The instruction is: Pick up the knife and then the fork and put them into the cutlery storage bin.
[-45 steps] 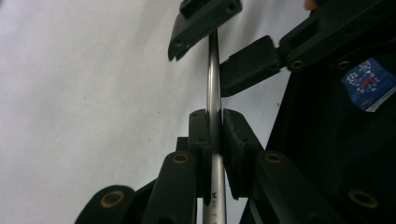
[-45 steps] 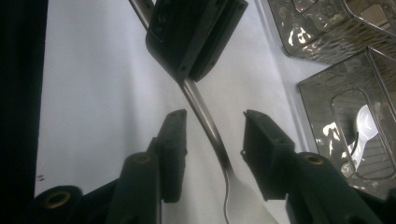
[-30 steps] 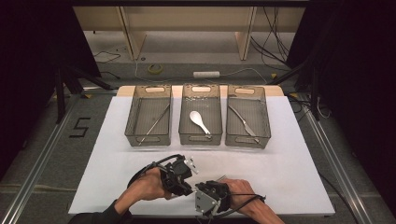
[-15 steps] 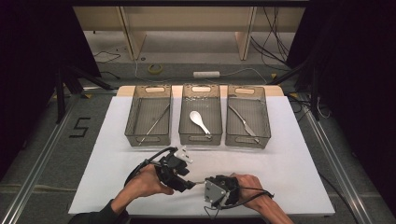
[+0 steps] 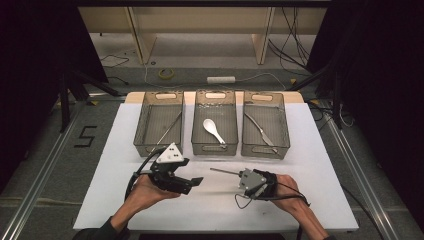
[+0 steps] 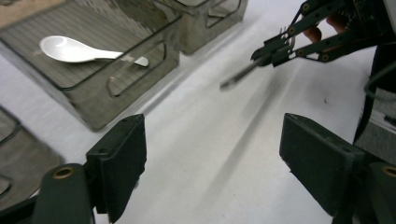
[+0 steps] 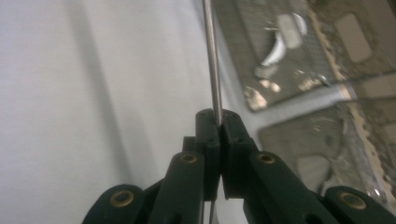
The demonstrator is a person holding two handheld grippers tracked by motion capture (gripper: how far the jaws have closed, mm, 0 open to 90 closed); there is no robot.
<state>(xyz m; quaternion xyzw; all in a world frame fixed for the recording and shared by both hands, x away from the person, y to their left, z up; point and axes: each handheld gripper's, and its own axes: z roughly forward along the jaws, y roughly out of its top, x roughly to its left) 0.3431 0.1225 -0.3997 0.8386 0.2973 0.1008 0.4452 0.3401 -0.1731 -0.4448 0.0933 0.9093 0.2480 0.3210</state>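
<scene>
From the high view I see the right gripper [image 5: 239, 178] held low over the white desk [image 5: 320, 165], its jaws fully closed on a thin metal rod [image 5: 224, 172]. The rod is slender, straight and silver-grey, with a dull sheen; it juts out from the jaw tips towards the left gripper [image 5: 196, 181] and lies roughly level above the desk. In the right gripper view the rod [image 7: 212, 70] runs straight up from the seam between the two black jaws, which press on it from both sides, and its far end leaves the top of the frame. In the left gripper view the same rod [image 6: 243, 73] appears blurred, pinched at one end by the right gripper [image 6: 273, 49], its free end pointing down and to the left, clear of the desk.

My left gripper [image 6: 212, 154] holds nothing: its jaws stand wide apart and have just been opening, with bare desk between them. It sits well apart from the rod's free end.

Beyond the grippers three wire baskets stand in a row. The left basket [image 5: 145, 132] holds a thin metal utensil, the middle basket [image 5: 197, 125] holds a white spoon [image 5: 214, 131], and the right basket [image 5: 282, 130] holds a metal utensil [image 5: 261, 131] whose kind I cannot tell. The rod lies just in front of the middle basket, apart from it.
</scene>
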